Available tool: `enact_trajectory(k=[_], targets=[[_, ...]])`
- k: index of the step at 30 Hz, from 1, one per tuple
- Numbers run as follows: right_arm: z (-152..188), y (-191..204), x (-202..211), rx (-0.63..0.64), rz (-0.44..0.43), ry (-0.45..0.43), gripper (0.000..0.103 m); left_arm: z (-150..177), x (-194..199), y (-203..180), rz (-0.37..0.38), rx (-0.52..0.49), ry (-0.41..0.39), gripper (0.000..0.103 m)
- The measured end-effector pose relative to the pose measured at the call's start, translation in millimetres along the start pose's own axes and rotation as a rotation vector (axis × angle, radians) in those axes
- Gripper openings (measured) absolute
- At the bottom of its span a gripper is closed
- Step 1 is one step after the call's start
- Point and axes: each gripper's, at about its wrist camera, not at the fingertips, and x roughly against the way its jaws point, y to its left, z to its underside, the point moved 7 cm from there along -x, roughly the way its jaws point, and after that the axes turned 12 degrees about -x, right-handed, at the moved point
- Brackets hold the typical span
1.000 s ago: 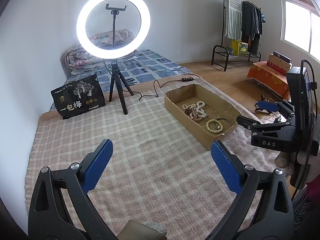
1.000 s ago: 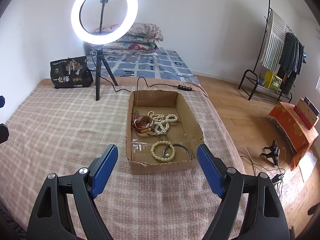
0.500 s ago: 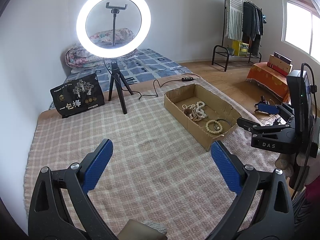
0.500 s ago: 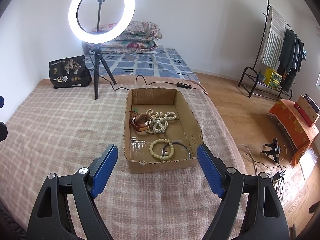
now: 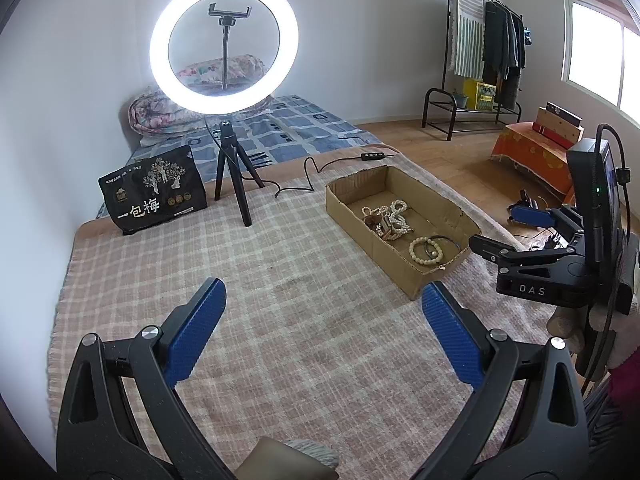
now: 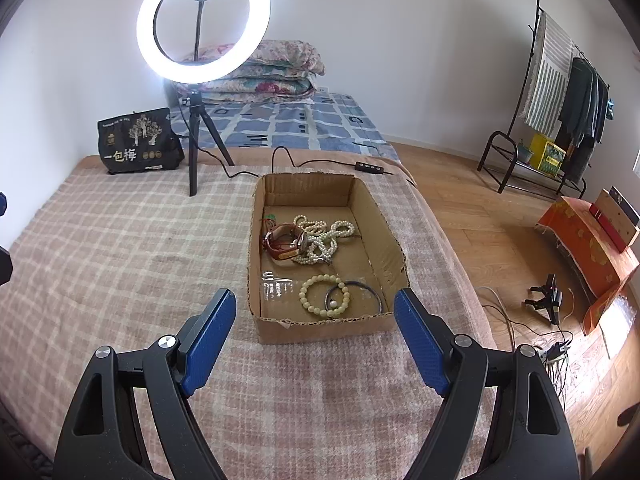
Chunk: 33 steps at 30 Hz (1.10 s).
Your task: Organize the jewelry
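Your left gripper [image 5: 322, 320] hung over bare blanket [image 5: 280, 280], fingers wide apart, holding nothing. Your right gripper [image 6: 314, 334], also spread and empty, faced the box [image 6: 256, 240]. All visible jewelry lay inside it: a brown strap [image 6: 282, 242] tangled with pearls [image 6: 324, 240] mid-box, a bead bracelet [image 6: 324, 295] overlapping a dark bangle [image 6: 374, 294] near the front. That fit either gathering done or sorting ahead.

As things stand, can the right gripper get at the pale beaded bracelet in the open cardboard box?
Probably yes. The right gripper is open, holds nothing and faces the open cardboard box. The pale beaded bracelet lies uncovered near the front wall; a thin dark bangle overlaps it, so both may lift together.
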Motion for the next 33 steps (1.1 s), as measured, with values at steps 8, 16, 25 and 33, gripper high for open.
enact_trajectory(k=[8,16,25,33], targets=[[2.0,1.6,-1.7,0.005,-0.002,0.003,0.081,0.5,1.2,-0.9,-0.005,0.002,0.002,0.1],[3.2,1.9,-2.2,0.006,-0.001,0.006,0.081,0.4,1.6,-0.7,-0.004,0.002,0.003,0.1],[6.6,2.2,-3.7,0.015,-0.004,0.015,0.081,0.8,1.3,0.3,0.0,0.007,0.007,0.1],[7.2,3.3,-4.5,0.019,-0.009,0.022,0.081,4.5,6.3,-1.1,0.005,0.006,-0.01,0.1]])
